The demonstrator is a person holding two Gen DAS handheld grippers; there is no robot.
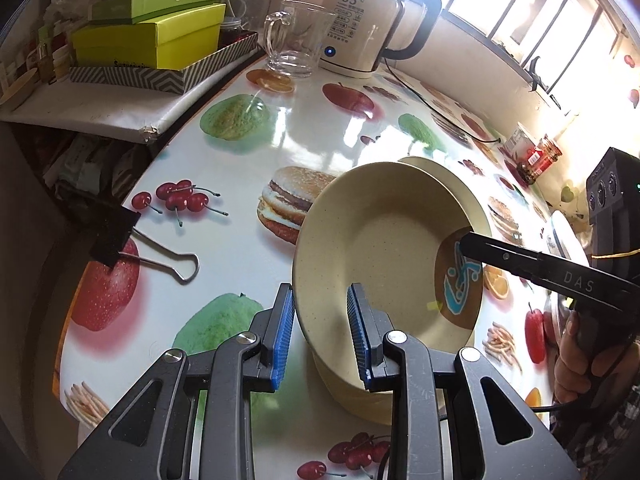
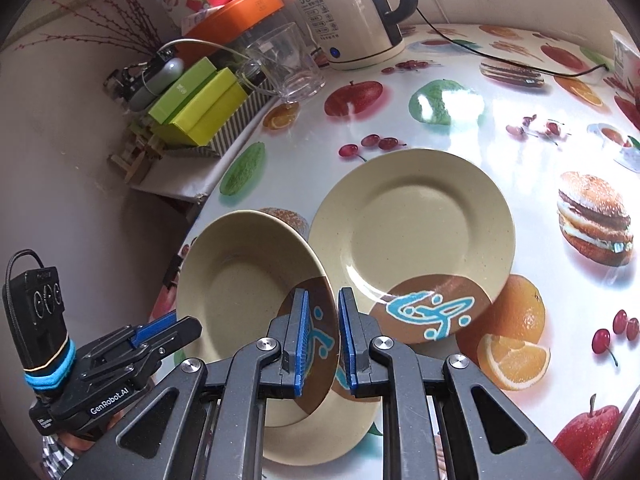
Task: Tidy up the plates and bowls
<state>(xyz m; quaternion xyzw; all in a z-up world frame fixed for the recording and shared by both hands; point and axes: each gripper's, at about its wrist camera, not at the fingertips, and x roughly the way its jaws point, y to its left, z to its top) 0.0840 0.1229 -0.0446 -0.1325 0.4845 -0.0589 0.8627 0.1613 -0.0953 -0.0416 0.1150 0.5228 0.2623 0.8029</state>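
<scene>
- Left claw [image 1: 322, 332]: blue pads [image 1: 282, 336] pinch the near rim of a tilted cream plate [image 1: 384, 248]; one pad lies outside the rim, the other inside the well.
- Right claw [image 2: 323, 336]: jaws narrow, clamped on the opposite rim of the same tilted cream plate [image 2: 248, 280], right at its brown patch with the blue motif.
- The plate is held between both claws, raised off the desk [image 1: 312, 120] and tipped steeply.
- Left view only: the right claw [image 1: 466, 245] comes in from the right side, its black finger tip on the plate's far edge; a hand [image 1: 576, 356] wraps its handle. A black binder clip [image 1: 132, 240] sits at the desk's left edge.
- Right view only: the left claw [image 2: 172, 326] appears low at the left. A second cream plate [image 2: 412, 236] lies flat on the fruit-print desk [image 2: 520, 100], just behind the held one; a third cream plate [image 2: 320, 432] shows beneath the claw, partly hidden.
- Both views: white electric kettle [image 1: 360, 20] and a clear glass mug [image 1: 296, 40] stand at the desk's far end; green boxes [image 1: 152, 36] are stacked on a side shelf.
</scene>
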